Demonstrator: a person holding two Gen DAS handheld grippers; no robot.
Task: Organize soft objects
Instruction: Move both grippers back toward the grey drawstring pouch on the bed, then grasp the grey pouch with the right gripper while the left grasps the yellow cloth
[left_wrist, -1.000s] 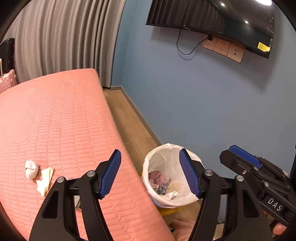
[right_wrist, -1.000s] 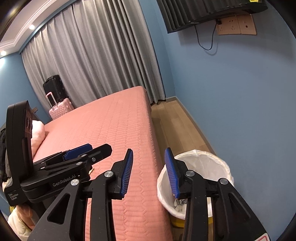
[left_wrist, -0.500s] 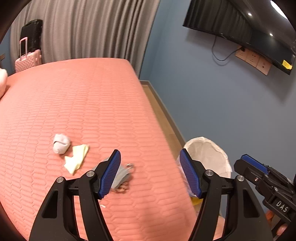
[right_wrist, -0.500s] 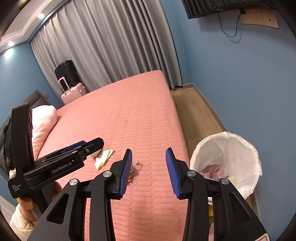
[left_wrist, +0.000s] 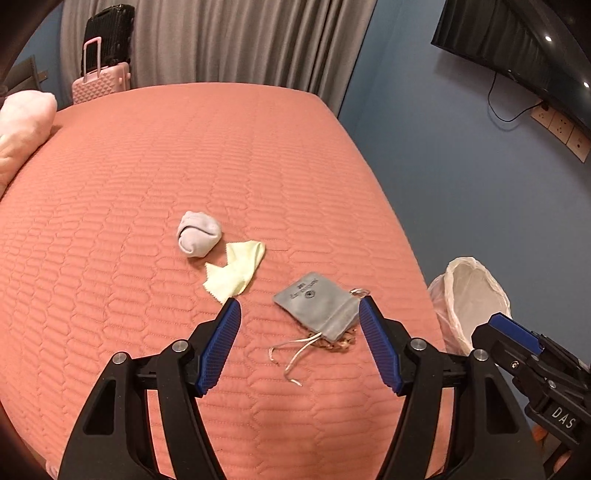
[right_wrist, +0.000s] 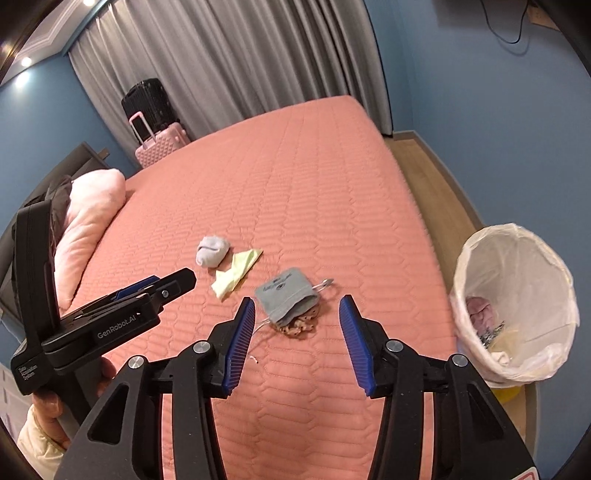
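Both grippers, left gripper and right gripper, gape wide and empty above the quilted coral bedspread. Nearest lies a grey felt drawstring pouch, then a crumpled yellow cloth, then a balled white sock.

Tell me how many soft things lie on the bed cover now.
3. A rolled sock lies farthest away, a yellow cloth lies just beside it, and a grey pouch lies nearest the bed edge. The pillow may hide others.
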